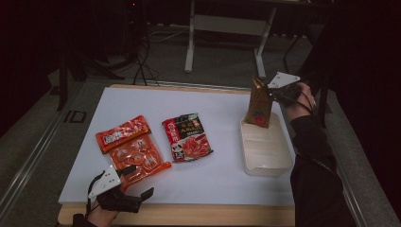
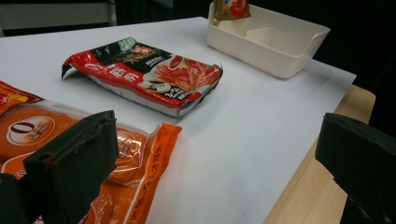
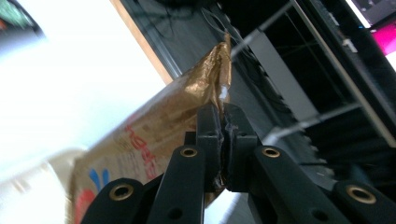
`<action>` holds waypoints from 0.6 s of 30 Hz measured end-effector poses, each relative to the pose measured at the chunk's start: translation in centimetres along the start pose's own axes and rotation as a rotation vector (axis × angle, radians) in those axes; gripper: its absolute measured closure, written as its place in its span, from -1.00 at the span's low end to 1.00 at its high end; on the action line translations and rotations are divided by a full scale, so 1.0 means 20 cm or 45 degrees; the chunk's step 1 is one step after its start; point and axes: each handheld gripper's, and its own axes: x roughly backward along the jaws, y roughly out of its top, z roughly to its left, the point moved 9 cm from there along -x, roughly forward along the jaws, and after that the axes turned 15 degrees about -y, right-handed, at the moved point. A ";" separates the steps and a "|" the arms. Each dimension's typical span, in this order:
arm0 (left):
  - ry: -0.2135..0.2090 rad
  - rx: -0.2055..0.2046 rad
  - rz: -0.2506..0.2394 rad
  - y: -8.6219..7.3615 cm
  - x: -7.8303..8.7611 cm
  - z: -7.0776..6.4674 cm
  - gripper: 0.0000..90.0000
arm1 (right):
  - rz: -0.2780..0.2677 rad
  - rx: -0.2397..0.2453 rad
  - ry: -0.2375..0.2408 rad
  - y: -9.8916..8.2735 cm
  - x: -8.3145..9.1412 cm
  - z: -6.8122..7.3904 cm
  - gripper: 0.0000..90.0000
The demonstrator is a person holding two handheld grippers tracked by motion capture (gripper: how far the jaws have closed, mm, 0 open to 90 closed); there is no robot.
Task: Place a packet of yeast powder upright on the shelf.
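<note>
White tabletop, dim room: gold pouch standing in the bin, right of frame.
Our right gripper pinches its top edge; left gripper jaws wide. We should lower it upright before letting go.

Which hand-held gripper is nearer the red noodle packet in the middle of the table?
Left. The left hand-held gripper waits open at the near edge; the right hand-held gripper holds the gold bag over the tray.

dim room, dark surroundings; the white table glares brightest, blown out and motion-blurred in the right gripper view.
</note>
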 end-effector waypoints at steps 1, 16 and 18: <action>0.000 0.000 0.000 0.00 0.00 0.00 -1.00 | 0.000 0.000 0.000 0.00 0.00 0.00 0.92; -0.001 -0.002 0.014 -0.01 0.00 0.00 -1.00 | -0.090 -0.173 0.167 0.04 0.00 0.11 0.92; -0.002 -0.001 0.007 0.00 0.00 0.00 -1.00 | -0.067 -0.178 0.182 0.01 -0.01 0.14 0.93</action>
